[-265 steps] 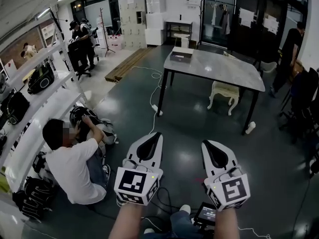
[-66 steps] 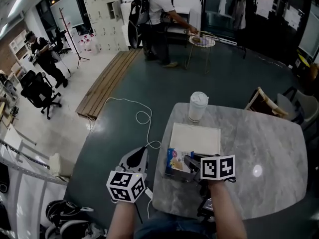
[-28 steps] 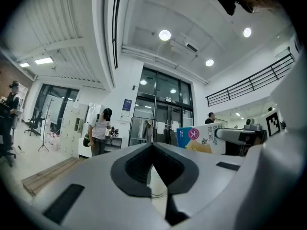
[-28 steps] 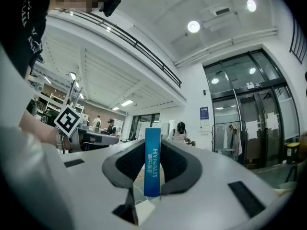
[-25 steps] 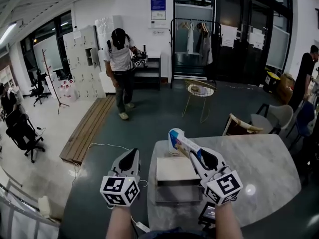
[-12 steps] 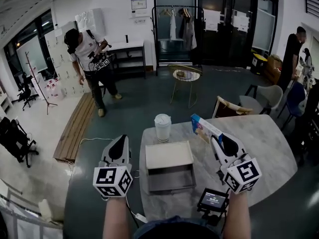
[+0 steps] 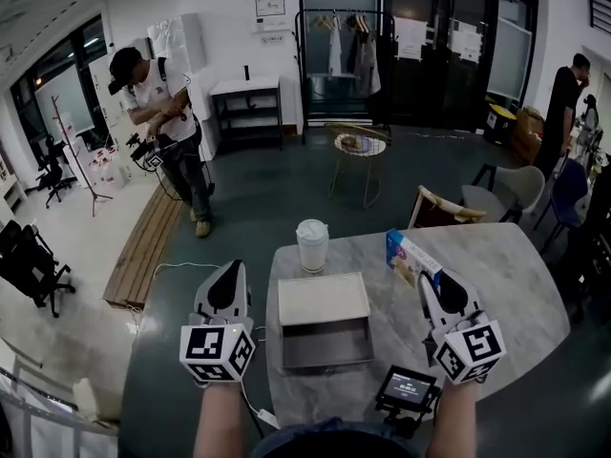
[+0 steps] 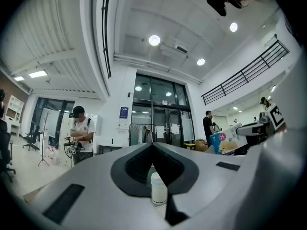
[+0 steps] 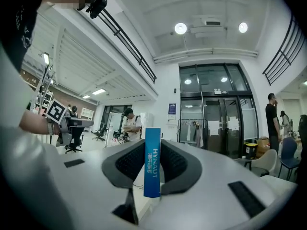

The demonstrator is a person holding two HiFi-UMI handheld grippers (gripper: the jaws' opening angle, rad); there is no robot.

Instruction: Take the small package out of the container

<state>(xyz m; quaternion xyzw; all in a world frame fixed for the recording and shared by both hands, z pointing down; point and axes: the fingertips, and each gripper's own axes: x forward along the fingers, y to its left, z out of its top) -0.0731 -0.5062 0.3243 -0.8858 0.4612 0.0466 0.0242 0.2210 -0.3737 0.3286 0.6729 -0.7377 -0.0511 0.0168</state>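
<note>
The right claw (image 7: 427, 280) is clamped on the small package (image 7: 409, 255), a blue and white pack that sticks out ahead of its tips, held above the surface (image 7: 516, 299). In the right gripper view the pack's blue edge stands upright between the two jaws, which press on both its sides. The container (image 7: 327, 343) lies open to this claw's left, well apart from the package. The left claw (image 7: 229, 273) hovers left of the container, beyond the surface's edge, its jaws closed together on nothing; a white cup (image 7: 311, 244) stands ahead and to its right
</note>
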